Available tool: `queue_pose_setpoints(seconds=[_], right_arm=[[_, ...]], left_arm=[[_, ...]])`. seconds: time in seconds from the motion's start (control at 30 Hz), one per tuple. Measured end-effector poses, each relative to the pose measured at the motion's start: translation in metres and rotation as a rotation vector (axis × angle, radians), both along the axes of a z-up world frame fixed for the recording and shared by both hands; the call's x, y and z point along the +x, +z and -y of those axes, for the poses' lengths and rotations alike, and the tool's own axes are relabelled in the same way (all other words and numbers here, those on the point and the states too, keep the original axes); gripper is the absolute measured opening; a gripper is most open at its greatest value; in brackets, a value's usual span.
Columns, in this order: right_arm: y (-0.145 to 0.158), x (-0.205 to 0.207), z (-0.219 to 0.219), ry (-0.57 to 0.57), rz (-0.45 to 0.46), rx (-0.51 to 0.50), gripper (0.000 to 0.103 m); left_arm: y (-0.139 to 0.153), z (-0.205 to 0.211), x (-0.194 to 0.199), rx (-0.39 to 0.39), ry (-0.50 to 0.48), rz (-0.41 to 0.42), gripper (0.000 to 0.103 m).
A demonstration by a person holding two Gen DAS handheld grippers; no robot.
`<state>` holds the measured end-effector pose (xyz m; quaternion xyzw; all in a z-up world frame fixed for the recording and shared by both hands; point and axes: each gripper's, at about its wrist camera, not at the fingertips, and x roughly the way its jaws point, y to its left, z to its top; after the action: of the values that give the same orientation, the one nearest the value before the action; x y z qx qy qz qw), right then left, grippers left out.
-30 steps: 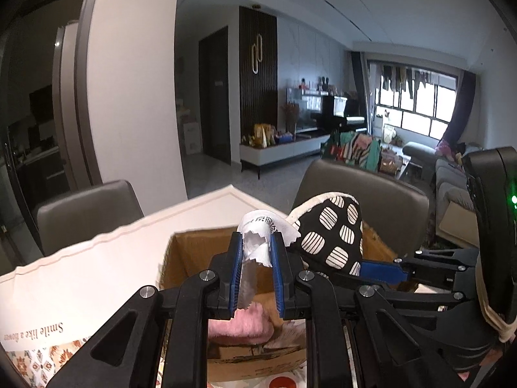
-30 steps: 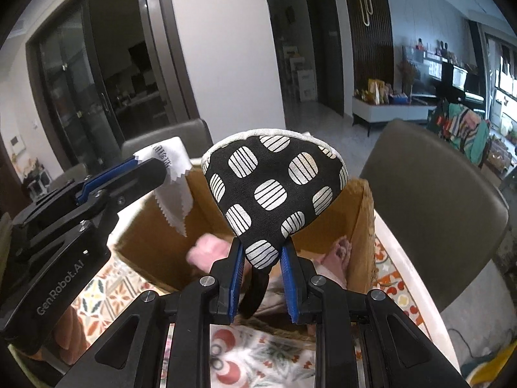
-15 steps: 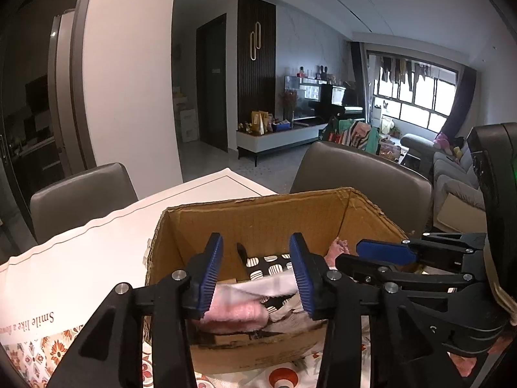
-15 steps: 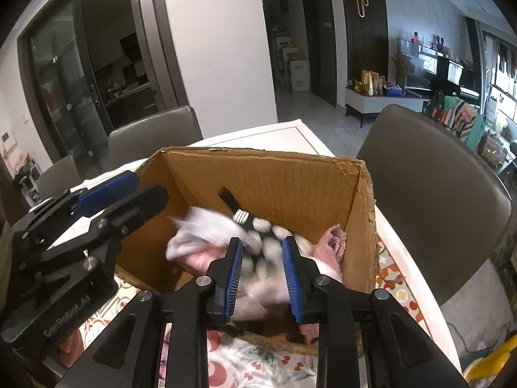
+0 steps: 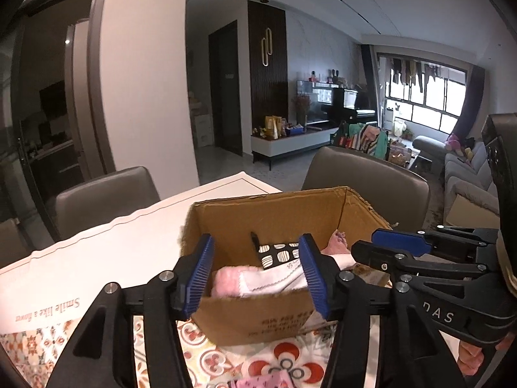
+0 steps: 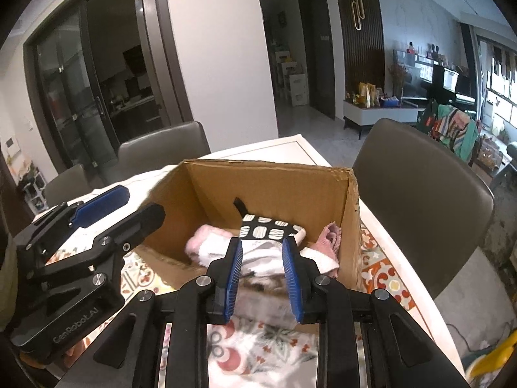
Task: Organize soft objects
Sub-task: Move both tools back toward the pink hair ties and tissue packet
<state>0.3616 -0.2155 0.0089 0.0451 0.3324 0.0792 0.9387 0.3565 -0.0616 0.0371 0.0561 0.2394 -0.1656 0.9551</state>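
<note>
An open cardboard box [image 5: 271,213] [image 6: 268,184] stands on the table. Inside lie a black cloth with white spots [image 5: 279,253] [image 6: 268,229], a white cloth [image 5: 274,279] [image 6: 258,258] and pink soft items [image 5: 224,279] [image 6: 206,237]. My left gripper [image 5: 255,278] is open and empty just before the box's near wall. It also shows at the left of the right wrist view [image 6: 129,207]. My right gripper [image 6: 262,278] is open and empty over the box's near edge. It also shows at the right of the left wrist view [image 5: 387,245].
A patterned tablecloth [image 5: 284,362] [image 6: 384,274] covers the near table, with a white cloth [image 5: 97,258] beyond the box. Grey chairs [image 5: 103,200] [image 6: 416,194] stand around the table. A pink patterned item [image 5: 261,381] lies at the bottom edge.
Both grippers opened. The white cloth and the spotted black cloth dropped from them into the box. Both grippers have drawn back a little from the box.
</note>
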Motion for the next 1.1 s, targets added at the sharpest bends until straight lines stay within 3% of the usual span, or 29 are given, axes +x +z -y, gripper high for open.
queue_pose_setpoints(seconds=[0.43,0.67,0.8,1.1], right_arm=[[0.012,-0.055,-0.021,-0.012,0.035,-0.012,0.028],[0.01,-0.085,-0.034,-0.009,0.026,-0.019,0.028],[0.006,-0.101,-0.043,-0.006,0.025,-0.031,0.039],[-0.012,-0.129,-0.062,0.024,-0.017,-0.045,0.039]], left_arm=[[0.018,-0.03,-0.06,0.006,0.077,0.013,0.083],[0.018,-0.046,-0.088,0.028,0.107,0.026,0.09],[0.014,-0.054,-0.102,0.034,0.114,0.018,0.09],[-0.003,-0.073,-0.134,0.046,0.169,-0.021,0.096]])
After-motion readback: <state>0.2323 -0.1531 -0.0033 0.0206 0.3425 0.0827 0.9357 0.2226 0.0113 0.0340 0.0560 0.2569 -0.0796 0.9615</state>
